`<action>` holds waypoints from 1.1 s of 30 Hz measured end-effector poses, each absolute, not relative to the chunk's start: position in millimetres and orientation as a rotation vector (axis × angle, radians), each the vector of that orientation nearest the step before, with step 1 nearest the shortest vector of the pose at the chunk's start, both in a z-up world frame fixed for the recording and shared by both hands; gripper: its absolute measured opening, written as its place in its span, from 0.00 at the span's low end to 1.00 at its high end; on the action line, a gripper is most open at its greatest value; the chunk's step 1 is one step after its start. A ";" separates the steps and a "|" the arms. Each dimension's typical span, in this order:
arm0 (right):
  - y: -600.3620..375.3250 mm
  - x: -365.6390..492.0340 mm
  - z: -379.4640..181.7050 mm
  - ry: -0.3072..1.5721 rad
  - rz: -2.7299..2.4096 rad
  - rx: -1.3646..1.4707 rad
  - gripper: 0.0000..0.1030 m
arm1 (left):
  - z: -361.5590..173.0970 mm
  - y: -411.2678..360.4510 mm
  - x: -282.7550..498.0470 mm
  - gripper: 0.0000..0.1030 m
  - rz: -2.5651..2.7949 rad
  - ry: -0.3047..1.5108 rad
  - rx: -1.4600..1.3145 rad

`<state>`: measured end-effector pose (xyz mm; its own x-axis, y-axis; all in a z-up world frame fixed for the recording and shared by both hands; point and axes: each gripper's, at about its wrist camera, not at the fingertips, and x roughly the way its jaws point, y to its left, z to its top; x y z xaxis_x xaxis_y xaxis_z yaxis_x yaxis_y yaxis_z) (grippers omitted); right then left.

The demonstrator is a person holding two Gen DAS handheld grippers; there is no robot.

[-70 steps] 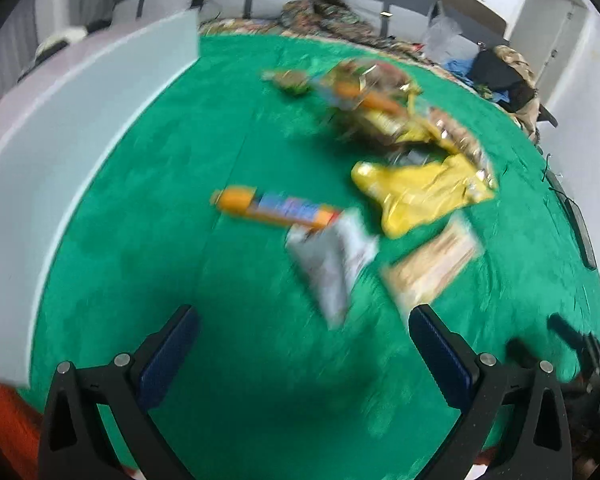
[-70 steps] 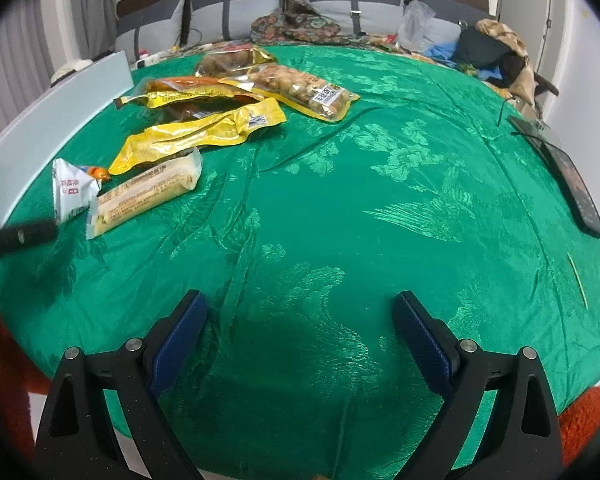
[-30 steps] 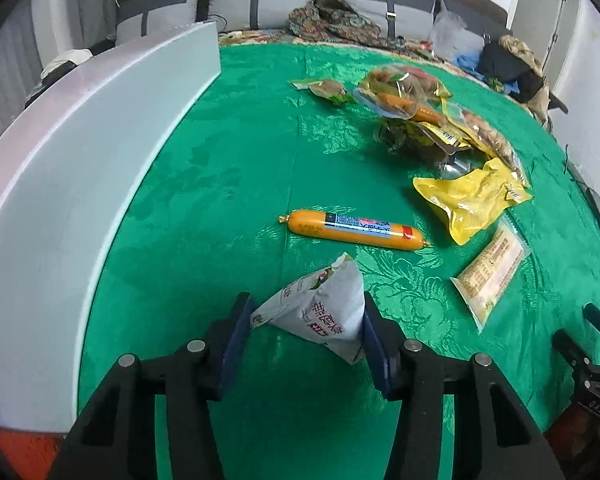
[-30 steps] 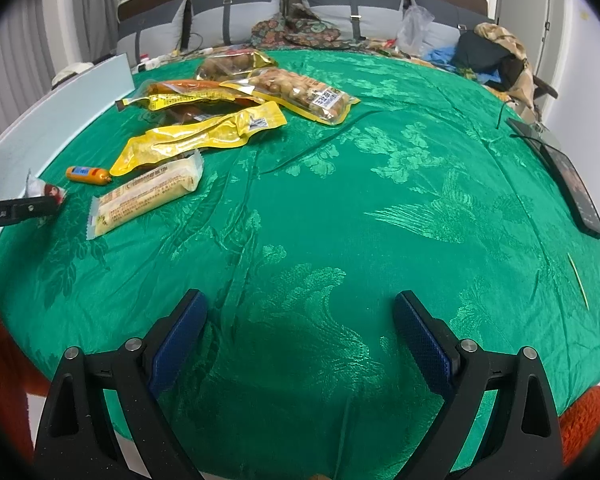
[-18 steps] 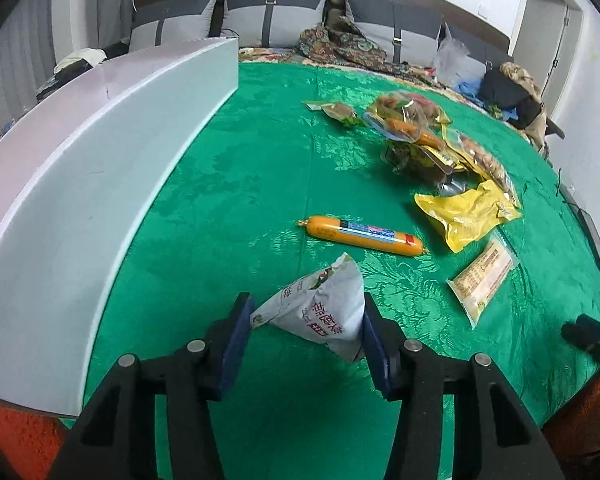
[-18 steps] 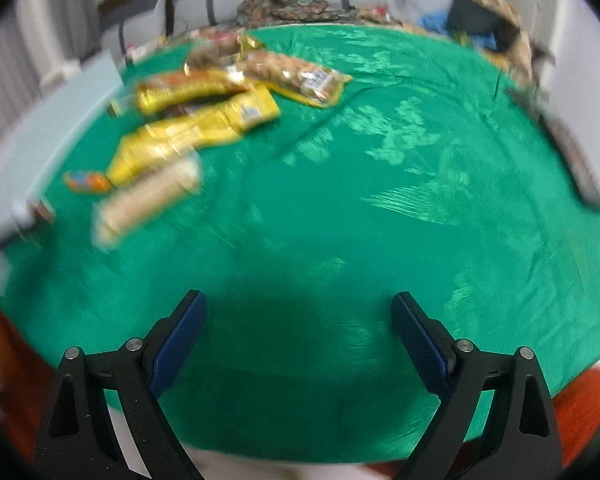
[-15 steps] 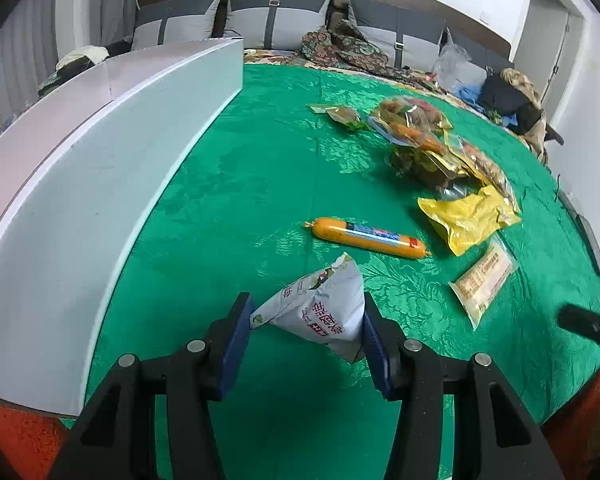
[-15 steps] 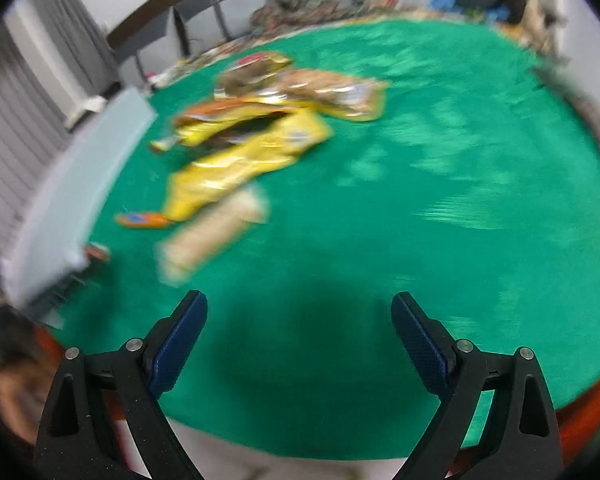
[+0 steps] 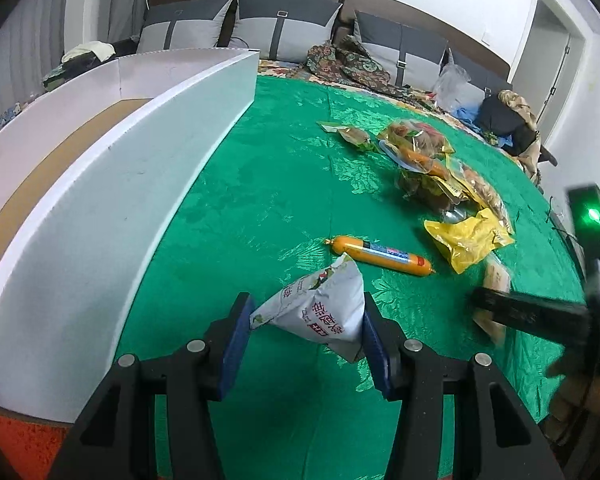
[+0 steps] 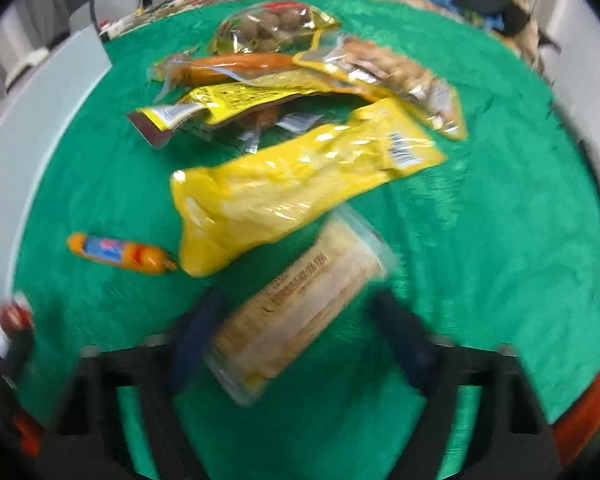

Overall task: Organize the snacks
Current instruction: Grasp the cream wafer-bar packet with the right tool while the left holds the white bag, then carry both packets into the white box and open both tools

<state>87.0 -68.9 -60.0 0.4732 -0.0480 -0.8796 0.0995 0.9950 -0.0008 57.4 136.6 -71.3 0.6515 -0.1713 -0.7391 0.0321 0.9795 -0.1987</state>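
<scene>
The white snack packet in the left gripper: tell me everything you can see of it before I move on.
The white snack packet is a small, puffy foil-like pouch with red Chinese characters and a green-and-dark print near its top corner. It is clamped between the blue pads of the left gripper, tilted with one crimped corner pointing up, above the green tablecloth. The orange sausage lies beyond it, apart. Only the pads touch it.

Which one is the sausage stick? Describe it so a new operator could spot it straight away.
Start from the green tablecloth, with the long white box along one edge and the heap of snack bags further across. The sausage stick lies alone on the cloth between them, just beyond the silver packet clamped in the left gripper. It is the only slim orange tube, with a blue label band.
</scene>
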 end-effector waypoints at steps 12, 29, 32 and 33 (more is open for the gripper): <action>-169.5 41.5 -61.9 1.029 0.157 0.622 0.31 | -73.4 121.0 58.1 0.50 -0.176 0.872 -0.155; -80.8 68.0 49.0 0.883 0.538 0.700 0.31 | 32.4 206.0 56.1 0.50 -0.191 0.760 -0.330; -22.1 83.8 78.4 0.872 0.642 0.624 0.31 | 48.6 261.3 63.7 0.50 -0.067 0.731 -0.301; 1.5 86.8 88.1 0.871 0.679 0.591 0.31 | 50.6 276.1 65.2 0.50 -0.036 0.730 -0.294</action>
<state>86.8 1.5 88.1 0.4657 0.7403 -0.4849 -0.2891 0.6451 0.7073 65.2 276.1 50.5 0.7465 -0.1341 -0.6517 -0.0694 0.9584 -0.2767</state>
